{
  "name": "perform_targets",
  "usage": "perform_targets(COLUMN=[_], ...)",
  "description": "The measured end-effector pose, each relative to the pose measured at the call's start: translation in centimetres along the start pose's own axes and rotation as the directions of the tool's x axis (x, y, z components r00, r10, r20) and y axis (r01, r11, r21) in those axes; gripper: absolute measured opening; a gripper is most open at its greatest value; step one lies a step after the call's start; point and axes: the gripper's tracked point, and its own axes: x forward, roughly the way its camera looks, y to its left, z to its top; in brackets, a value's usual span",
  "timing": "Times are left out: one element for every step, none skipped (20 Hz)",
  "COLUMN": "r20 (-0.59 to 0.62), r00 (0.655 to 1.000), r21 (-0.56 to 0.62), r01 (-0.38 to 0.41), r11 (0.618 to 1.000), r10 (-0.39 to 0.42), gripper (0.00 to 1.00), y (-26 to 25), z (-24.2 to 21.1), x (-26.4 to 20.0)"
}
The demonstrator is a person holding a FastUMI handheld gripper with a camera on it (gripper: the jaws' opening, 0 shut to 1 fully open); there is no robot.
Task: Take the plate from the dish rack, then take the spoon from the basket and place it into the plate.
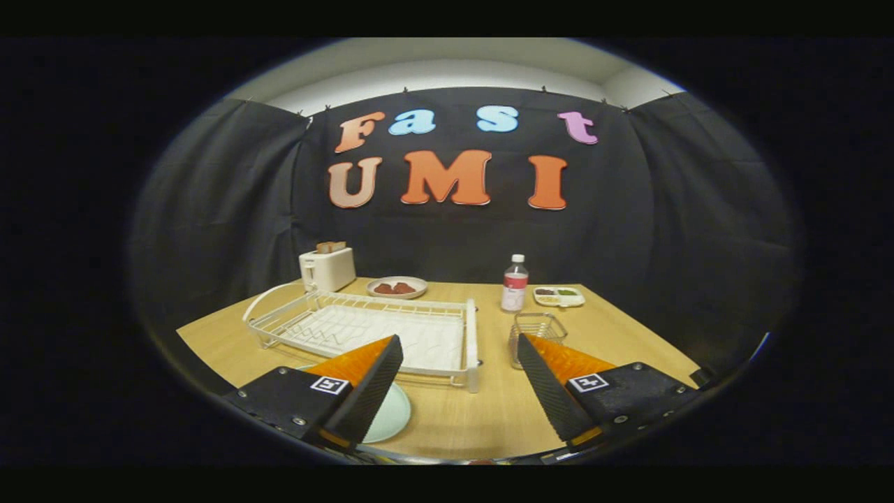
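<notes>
From my remote station I log the scene left to right. At centre left of the frame a white toaster (327,268) stands at the far corner of the desk (489,412), with bread in its slots. Below it the white wire dish rack (363,328) spans the left half of the desk; I see no dish standing in it. At lower left a pale green plate (390,413) lies flat on the desk just in front of the rack, partly hidden behind the left finger. Near the frame's centre, beyond the rack, a shallow dish (397,287) holds reddish-brown pieces.

The hand-held gripper (461,363) shows at the bottom centre, fingers spread wide with nothing between them but bare desk.

Right of centre a clear bottle (515,283) with a red label stands upright. Just right of it lies a small white tray (559,296) with compartments of food. Nearer, a wire basket (536,334) sits just beyond the right finger, partly hidden by it; I cannot tell whether the spoon is inside.
</notes>
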Motion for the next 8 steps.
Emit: perform_targets(r20=[0.008, 0.016, 0.023, 0.028, 0.033, 0.038, 0.042, 0.044], r00=[1.0, 0.999, 0.998, 0.996, 0.995, 0.992, 0.99, 0.988], r21=[0.009, 0.019, 0.027, 0.031, 0.031, 0.03, 0.032, 0.036], r01=[0.017, 0.037, 0.058, 0.08, 0.098, 0.116, 0.133, 0.146], r11=[1.0, 0.999, 0.998, 0.996, 0.995, 0.993, 0.991, 0.989], r10=[-0.017, -0.037, -0.058, -0.08, -0.099, -0.117, -0.134, -0.147], gripper=[0.98, 0.99, 0.98, 0.98, 0.98, 0.98, 0.98, 0.98], y=[-1.4, -2.6, -4.0, -5.3, -6.4, -6.9, -7.8, -8.6], z=[0.6, 1.0, 1.4, 1.7, 1.9, 1.3, 1.4, 1.5], x=[0.0, 0.0, 0.1, 0.1, 0.2, -0.3, -0.3, -0.3])
